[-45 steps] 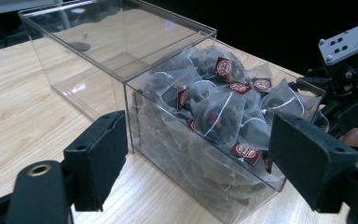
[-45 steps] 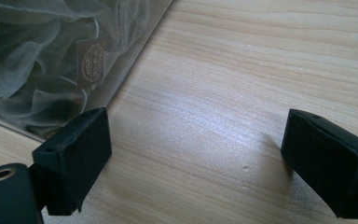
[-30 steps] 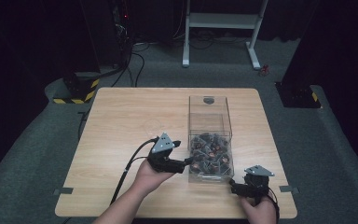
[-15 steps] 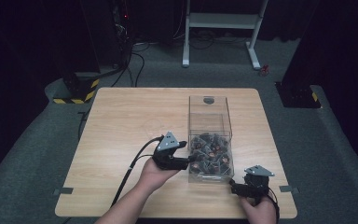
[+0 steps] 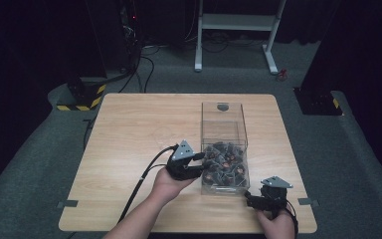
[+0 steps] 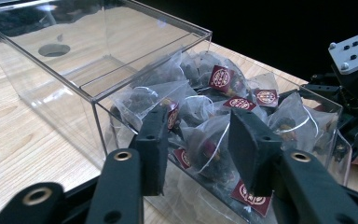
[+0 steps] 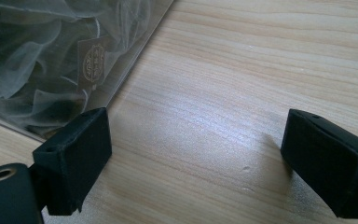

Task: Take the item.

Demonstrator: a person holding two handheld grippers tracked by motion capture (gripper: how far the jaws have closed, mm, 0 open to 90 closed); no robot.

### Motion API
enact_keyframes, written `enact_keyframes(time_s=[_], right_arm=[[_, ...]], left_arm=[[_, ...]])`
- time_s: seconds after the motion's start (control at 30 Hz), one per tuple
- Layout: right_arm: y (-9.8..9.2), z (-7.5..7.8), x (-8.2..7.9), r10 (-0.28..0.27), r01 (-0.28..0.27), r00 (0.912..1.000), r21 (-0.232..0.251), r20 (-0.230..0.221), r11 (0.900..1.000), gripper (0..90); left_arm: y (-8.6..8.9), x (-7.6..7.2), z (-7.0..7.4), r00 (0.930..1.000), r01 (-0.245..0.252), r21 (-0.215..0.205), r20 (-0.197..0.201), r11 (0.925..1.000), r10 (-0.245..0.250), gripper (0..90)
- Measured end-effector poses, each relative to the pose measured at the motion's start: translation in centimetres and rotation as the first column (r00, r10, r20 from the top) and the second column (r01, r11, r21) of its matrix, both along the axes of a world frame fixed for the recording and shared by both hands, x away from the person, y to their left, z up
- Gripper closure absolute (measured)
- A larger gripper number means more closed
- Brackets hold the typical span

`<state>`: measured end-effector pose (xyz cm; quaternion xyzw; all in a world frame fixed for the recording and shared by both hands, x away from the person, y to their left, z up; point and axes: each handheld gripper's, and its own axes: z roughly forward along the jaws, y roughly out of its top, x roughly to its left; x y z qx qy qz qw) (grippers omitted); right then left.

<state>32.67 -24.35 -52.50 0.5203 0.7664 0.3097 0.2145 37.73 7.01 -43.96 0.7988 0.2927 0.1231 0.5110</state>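
Clear acrylic box (image 5: 224, 149) of translucent mesh tea bags with maroon tags (image 6: 214, 112).
Left tongs (image 6: 196, 144) spread at its wall; right tongs (image 7: 196, 158) spread over the counter (image 7: 242, 84).

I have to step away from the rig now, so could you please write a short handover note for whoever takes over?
Left gripper: open, poised over the tea bags at the near, open end of the clear box; nothing held.
Right gripper: open, empty, low over the table beside the box's near right corner.
Done: no bag lies outside the box.
Left: probably grasp a bag and lift it out.
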Motion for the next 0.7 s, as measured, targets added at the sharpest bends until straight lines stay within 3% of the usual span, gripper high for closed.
enact_keyframes(time_s=[0.6, 0.7], right_arm=[[-0.01, 0.00, 0.00, 0.002, -0.002, 1.0000, -0.001, 0.001, 1.000, 8.3], [-0.01, 0.00, 0.00, 0.002, -0.002, 1.0000, 0.000, 0.000, 1.000, 8.4]], left_arm=[[-0.61, 0.18, -0.83, 0.9997, 0.019, 0.007, -0.018, 0.9998, -0.019, 71.2], [-0.65, 0.10, -0.98, 0.9995, 0.019, 0.001, -0.025, 0.9998, -0.019, 76.6]])
